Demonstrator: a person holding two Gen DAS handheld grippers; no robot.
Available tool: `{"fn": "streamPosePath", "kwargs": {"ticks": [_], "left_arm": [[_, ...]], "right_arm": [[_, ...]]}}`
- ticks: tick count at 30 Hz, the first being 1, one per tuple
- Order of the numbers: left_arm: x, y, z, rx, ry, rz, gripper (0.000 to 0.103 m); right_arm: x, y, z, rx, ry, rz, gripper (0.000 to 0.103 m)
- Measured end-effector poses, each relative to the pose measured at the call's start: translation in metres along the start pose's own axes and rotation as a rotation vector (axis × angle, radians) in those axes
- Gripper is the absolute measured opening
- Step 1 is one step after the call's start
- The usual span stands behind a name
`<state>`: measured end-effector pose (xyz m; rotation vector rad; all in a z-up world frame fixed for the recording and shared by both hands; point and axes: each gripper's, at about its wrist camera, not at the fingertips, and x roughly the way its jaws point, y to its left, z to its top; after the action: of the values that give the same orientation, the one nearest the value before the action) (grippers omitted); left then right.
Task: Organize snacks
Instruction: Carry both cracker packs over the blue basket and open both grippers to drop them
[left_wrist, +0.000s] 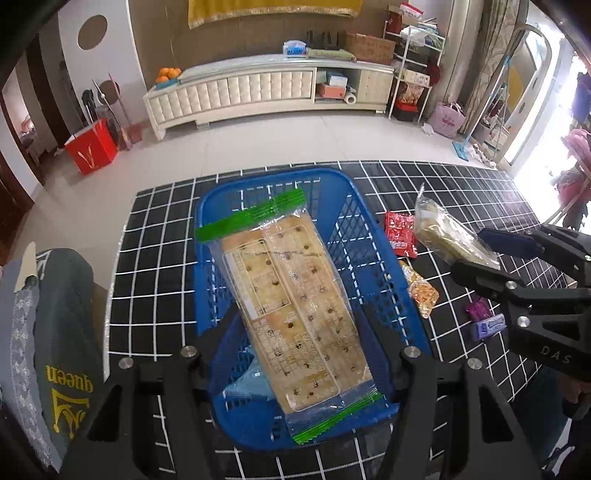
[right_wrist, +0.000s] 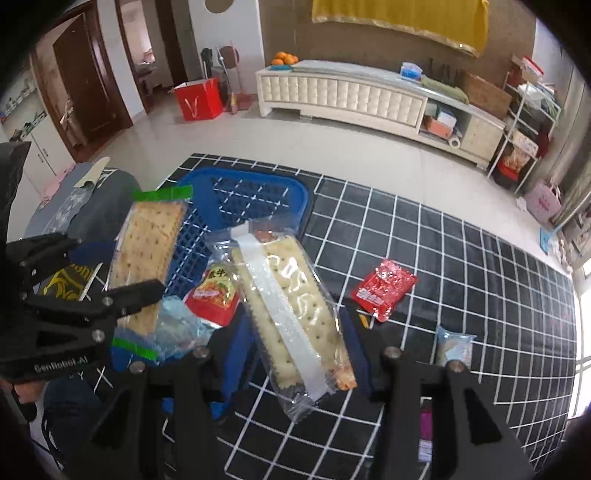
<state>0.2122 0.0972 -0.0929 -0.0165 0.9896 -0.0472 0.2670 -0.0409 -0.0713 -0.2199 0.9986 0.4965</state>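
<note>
My left gripper (left_wrist: 299, 354) is shut on a long cracker pack with green ends (left_wrist: 291, 306) and holds it over the blue basket (left_wrist: 354, 229). It also shows in the right wrist view (right_wrist: 147, 258). My right gripper (right_wrist: 295, 350) is shut on a second clear cracker pack with a white strip (right_wrist: 291, 310), held above the table's checked cloth (right_wrist: 461, 266) just right of the basket (right_wrist: 251, 195). In the left wrist view that pack (left_wrist: 447, 232) sticks out of the right gripper (left_wrist: 476, 254).
Loose snacks lie on the cloth: a red packet (right_wrist: 384, 288), a red-and-yellow packet (right_wrist: 218, 291), a small pale packet (right_wrist: 454, 345), an orange packet (left_wrist: 421, 288), purple ones (left_wrist: 487, 325). A grey cushion (left_wrist: 62, 332) lies left of the basket.
</note>
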Motion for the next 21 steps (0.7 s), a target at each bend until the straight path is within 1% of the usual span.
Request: {"fn": "streamPosePath", "kwargs": {"ticks": [5, 10, 13, 15, 16, 17, 21], "left_arm": [[0.03, 0.004, 0.009, -0.002, 0.031, -0.047, 0.059], [0.052, -0.002, 0.02, 0.014, 0.056, -0.049, 0.059], [0.065, -0.006, 0.026, 0.016, 0.076, -0.073, 0.06], [0.076, -0.009, 0.03, 0.021, 0.089, -0.056, 0.061], [0.078, -0.01, 0.031, 0.017, 0.089, -0.038, 0.065], [0.082, -0.011, 0.032, 0.012, 0.09, -0.014, 0.065], [0.089, -0.01, 0.032, 0.003, 0.126, -0.036, 0.065]], "right_arm": [[0.01, -0.002, 0.004, 0.023, -0.005, -0.008, 0.054], [0.013, -0.008, 0.003, 0.043, -0.01, -0.03, 0.054], [0.014, -0.011, 0.003, 0.043, -0.012, -0.037, 0.054], [0.013, -0.012, 0.002, 0.043, -0.01, -0.041, 0.054], [0.012, -0.012, 0.002, 0.044, -0.009, -0.041, 0.054], [0.011, -0.012, 0.002, 0.043, -0.009, -0.042, 0.054], [0.003, -0.013, 0.002, 0.042, -0.016, -0.039, 0.054]]}}
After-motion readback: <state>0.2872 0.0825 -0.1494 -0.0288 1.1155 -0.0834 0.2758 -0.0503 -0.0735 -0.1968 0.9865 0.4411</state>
